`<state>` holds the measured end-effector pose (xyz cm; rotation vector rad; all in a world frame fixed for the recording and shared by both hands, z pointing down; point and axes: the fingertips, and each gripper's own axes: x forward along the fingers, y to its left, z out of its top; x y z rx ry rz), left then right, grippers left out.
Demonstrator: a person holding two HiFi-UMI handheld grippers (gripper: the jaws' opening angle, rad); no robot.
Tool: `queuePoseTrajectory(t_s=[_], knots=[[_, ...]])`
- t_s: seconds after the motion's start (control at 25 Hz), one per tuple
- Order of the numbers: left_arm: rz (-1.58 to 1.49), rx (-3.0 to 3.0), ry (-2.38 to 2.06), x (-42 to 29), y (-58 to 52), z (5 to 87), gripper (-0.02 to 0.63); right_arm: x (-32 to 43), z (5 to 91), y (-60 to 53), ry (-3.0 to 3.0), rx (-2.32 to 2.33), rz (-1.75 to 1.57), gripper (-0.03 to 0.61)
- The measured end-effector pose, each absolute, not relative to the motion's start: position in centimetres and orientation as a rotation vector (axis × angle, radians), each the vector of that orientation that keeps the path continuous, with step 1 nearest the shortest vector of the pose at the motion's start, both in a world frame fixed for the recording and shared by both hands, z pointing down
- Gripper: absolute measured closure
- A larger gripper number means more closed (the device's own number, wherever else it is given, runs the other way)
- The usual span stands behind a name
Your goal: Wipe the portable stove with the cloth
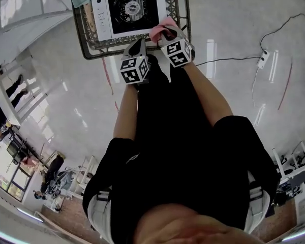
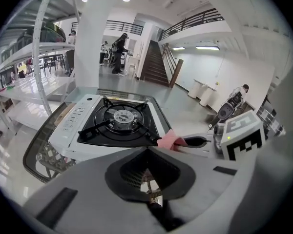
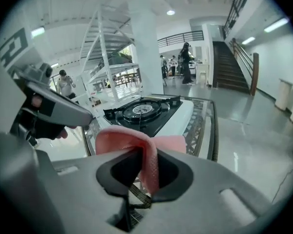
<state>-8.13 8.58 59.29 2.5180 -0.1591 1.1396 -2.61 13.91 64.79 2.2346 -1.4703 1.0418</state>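
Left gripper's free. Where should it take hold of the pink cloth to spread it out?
Probably the loose loop of the pink fabric cloth bulging past the fingers of the right gripper, on the side of the left gripper. Come in from the left: that loop stands free, while the middle is pinched.

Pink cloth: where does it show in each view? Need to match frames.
Head view: pink cloth at top centre, at the lower right corner of the portable stove.
Left gripper view: just right of centre, at the stove's near right corner.
Right gripper view: low centre, pinched in the right gripper.
Shared landmark: the stove's round burner.
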Motion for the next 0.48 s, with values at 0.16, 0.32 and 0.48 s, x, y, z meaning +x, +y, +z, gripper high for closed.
queuePoseTrajectory(t_s=[0.16,0.32,0.48], knots=[[1.073,2.511,-0.202,-6.9,9.3,58.2,0.614,-1.0,64.7,14.0,-1.469,2.299,1.100,0.525],[1.074,2.523,-0.202,-6.7,10.3,57.6,0.614,-0.2,65.1,14.3,-1.484,2.326,1.124,0.525],[1.076,2.513,-0.204,-6.6,10.4,57.6,0.614,1.1,65.1,13.8,-1.490,2.368,1.154,0.523]])
